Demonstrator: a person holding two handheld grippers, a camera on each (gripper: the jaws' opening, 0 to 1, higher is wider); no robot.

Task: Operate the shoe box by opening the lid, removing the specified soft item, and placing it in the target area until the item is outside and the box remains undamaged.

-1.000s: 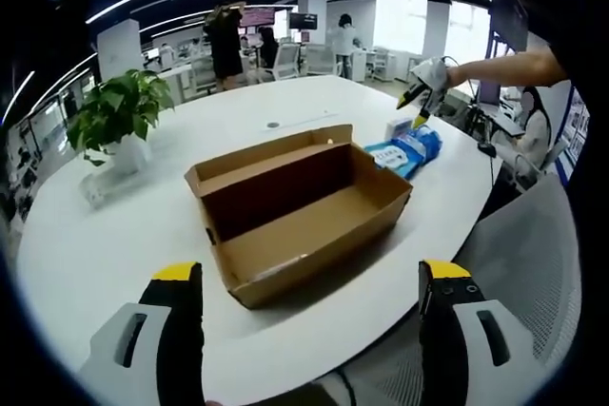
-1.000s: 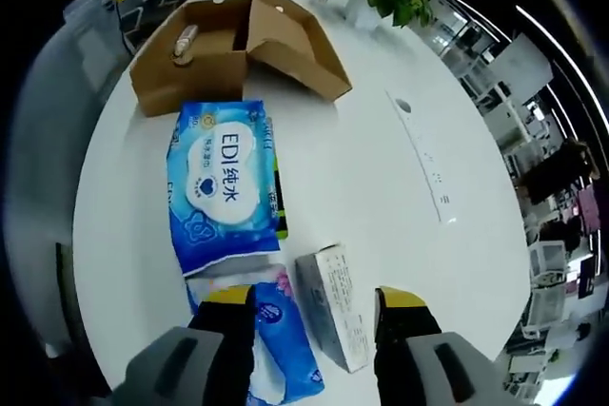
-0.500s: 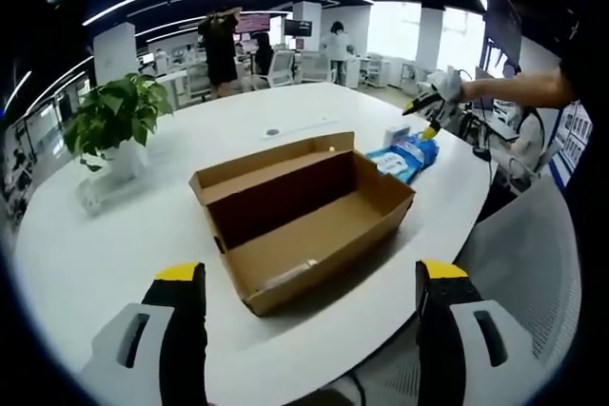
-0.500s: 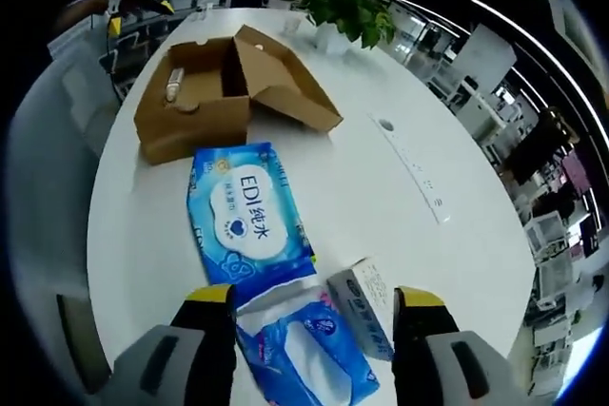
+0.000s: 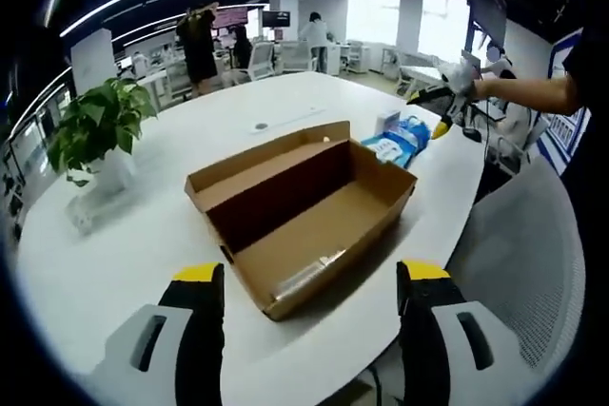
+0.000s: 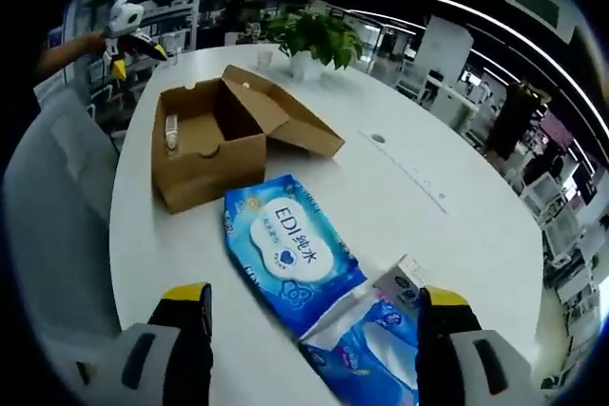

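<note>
Your shoe box (image 5: 303, 204) sits open on the white table (image 5: 133, 235), lid flap folded back and standing along its far long side. In the left gripper view its long axis runs diagonally — near end toward your left gripper (image 5: 309, 282), far end toward the blue packs. A small clear bottle-like item (image 5: 306, 276) lies inside at the near end; in the right gripper view it leans against the box's far end wall (image 6: 172, 132). I cannot tell what it is.

Your left gripper hangs off the box's near corner, jaws spread wide, grasping nothing.

Your right gripper (image 6: 314, 306) is also spread wide and empty. It hovers over the big blue wipes pack (image 6: 290, 254), which lies flat just beside the box's far end, long axis pointing roughly away from the box. Beyond that, a second blue pack (image 6: 366, 354), crumpled and torn open, touches the first, with a small white carton (image 6: 407, 278) next to it.

Around the box: a potted plant (image 5: 90, 135) well apart on the lid side, and a flush strip panel (image 6: 404, 166) in the table past the lid. Nothing sits between either gripper and the box opening. A mesh chair (image 5: 528, 263) stands at the table edge beside the box.
</note>
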